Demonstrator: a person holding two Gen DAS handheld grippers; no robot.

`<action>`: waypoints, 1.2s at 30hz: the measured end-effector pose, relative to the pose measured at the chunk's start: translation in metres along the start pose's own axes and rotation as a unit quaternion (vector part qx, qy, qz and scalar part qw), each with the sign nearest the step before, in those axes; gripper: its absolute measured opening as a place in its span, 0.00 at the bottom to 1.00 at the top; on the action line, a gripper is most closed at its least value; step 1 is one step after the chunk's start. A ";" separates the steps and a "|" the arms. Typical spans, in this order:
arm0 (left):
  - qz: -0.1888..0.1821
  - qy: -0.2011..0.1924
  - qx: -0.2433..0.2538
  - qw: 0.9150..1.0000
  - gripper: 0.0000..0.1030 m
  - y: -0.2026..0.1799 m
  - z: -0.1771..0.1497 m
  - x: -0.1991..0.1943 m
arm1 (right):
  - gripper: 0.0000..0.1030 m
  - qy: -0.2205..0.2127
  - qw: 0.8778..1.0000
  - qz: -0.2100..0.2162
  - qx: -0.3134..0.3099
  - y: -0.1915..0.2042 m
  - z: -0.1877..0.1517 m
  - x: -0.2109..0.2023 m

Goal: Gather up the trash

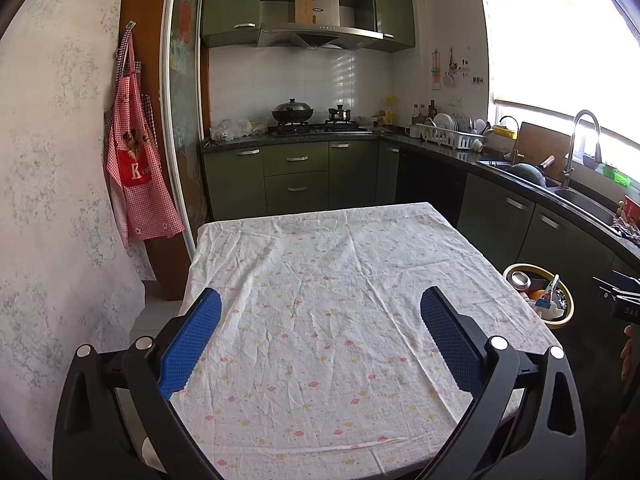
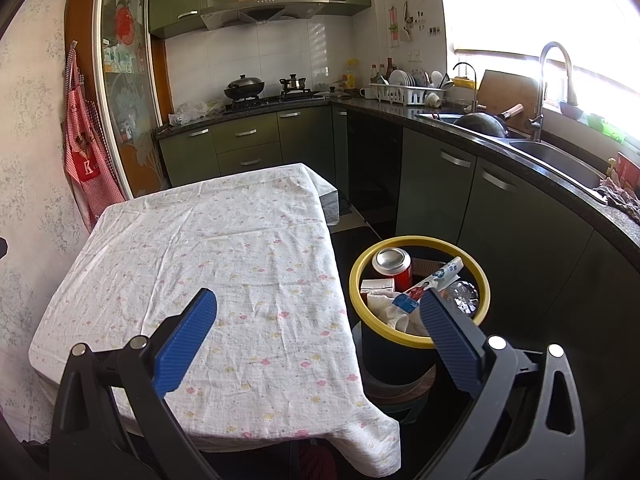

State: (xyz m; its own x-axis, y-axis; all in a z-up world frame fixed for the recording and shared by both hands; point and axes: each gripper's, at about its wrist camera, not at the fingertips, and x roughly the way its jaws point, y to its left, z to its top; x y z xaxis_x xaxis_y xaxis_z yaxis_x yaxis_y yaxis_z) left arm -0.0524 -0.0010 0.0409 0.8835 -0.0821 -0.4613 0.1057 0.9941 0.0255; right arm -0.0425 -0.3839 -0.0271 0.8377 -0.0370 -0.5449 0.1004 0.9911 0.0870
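Table: it filled the near ground of both views under a white flowered cloth, and no loose rubbish showed anywhere on it.
Bin: a dark tub with a yellow rim stood on a low stool just beside the table's right edge, well below the tabletop.
Bin contents: a red can, a squeezed tube, a crumpled clear bottle, a small carton and a wad of tissue already lay inside, so the trash appeared to be gathered.
Right gripper: it hung above the table's right edge, its blue fingers spread wide and holding nothing; the right finger overlapped the bin's near rim in the view.
Left gripper: it hovered over the middle of the cloth, fingers likewise spread wide and empty.
Stage: collecting looked finished, or nearly so.
Doing it well: I would have scanned the cloth's far edge and the floor by the stool before stopping, kept both grippers open and clear of the rim, and avoided snagging the cloth or knocking the stool while drawing back.
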 end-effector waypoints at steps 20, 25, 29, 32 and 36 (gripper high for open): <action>-0.001 0.001 0.000 1.000 0.95 0.000 0.000 0.001 | 0.94 0.001 1.000 0.000 0.000 0.000 0.000 0.000; -0.007 0.004 0.002 1.000 0.96 -0.001 -0.003 0.004 | 0.94 0.002 1.000 0.000 0.000 0.000 0.000 0.001; -0.010 -0.002 -0.004 1.000 0.95 0.000 -0.003 0.008 | 0.94 0.003 1.000 0.000 -0.001 0.000 -0.002 0.002; -0.012 0.009 -0.008 1.000 0.95 0.003 -0.001 0.015 | 0.94 0.007 1.000 -0.002 -0.002 0.000 -0.004 0.005; -0.010 0.029 -0.004 1.000 0.96 0.008 0.004 0.040 | 0.94 0.014 1.000 0.003 -0.015 0.004 0.003 0.020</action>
State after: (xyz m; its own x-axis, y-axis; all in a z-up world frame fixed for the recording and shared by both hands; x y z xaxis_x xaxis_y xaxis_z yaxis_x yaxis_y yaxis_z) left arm -0.0144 0.0033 0.0264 0.8532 -0.0973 -0.5125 0.1187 0.9929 0.0090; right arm -0.0235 -0.3808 -0.0349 0.8232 -0.0275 -0.5672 0.0789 0.9947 0.0662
